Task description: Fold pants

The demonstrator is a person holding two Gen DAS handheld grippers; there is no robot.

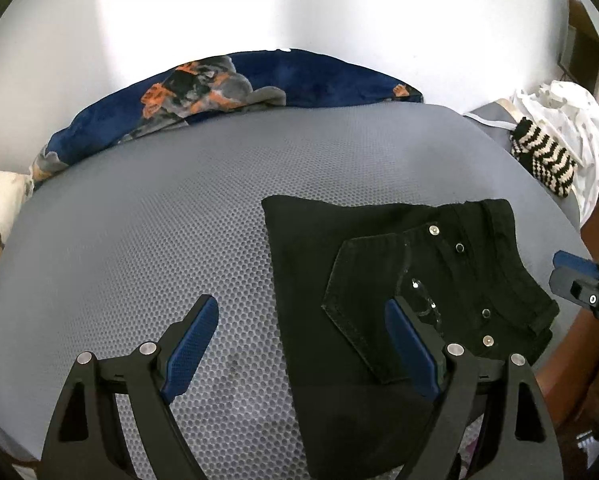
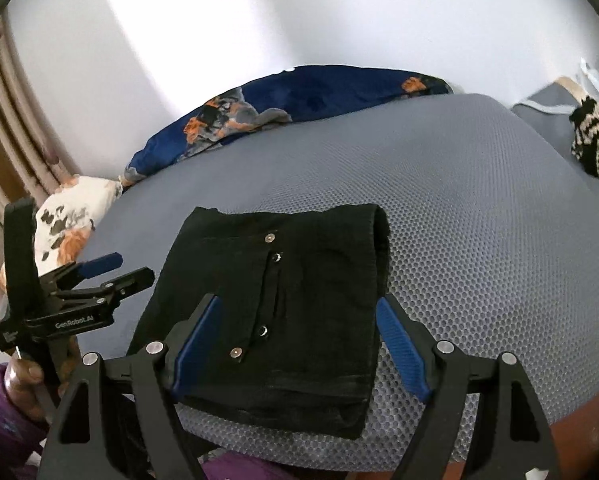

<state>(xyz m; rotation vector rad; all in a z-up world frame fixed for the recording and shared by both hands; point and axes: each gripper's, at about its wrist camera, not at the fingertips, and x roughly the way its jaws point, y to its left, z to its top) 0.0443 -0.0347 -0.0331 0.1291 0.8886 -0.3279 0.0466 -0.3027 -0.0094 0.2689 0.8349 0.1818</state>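
Black pants (image 1: 339, 288) lie folded into a compact rectangle on the grey mesh mattress (image 1: 159, 208), back pocket and metal studs facing up. My left gripper (image 1: 301, 316) is open and empty, hovering over the pants' left edge. My right gripper (image 2: 299, 316) is open and empty above the near half of the pants (image 2: 299, 280). The right gripper shows at the right edge of the left wrist view (image 1: 579, 280). The left gripper shows at the left of the right wrist view (image 2: 111, 270).
A blue blanket with an orange print (image 1: 235, 84) lies along the wall at the back. A floral pillow (image 2: 71, 220) sits at the left. A black-and-cream striped knit (image 1: 547, 156) and white cloth (image 1: 571, 120) lie at the right. The mattress's near edge (image 2: 499, 432) drops off.
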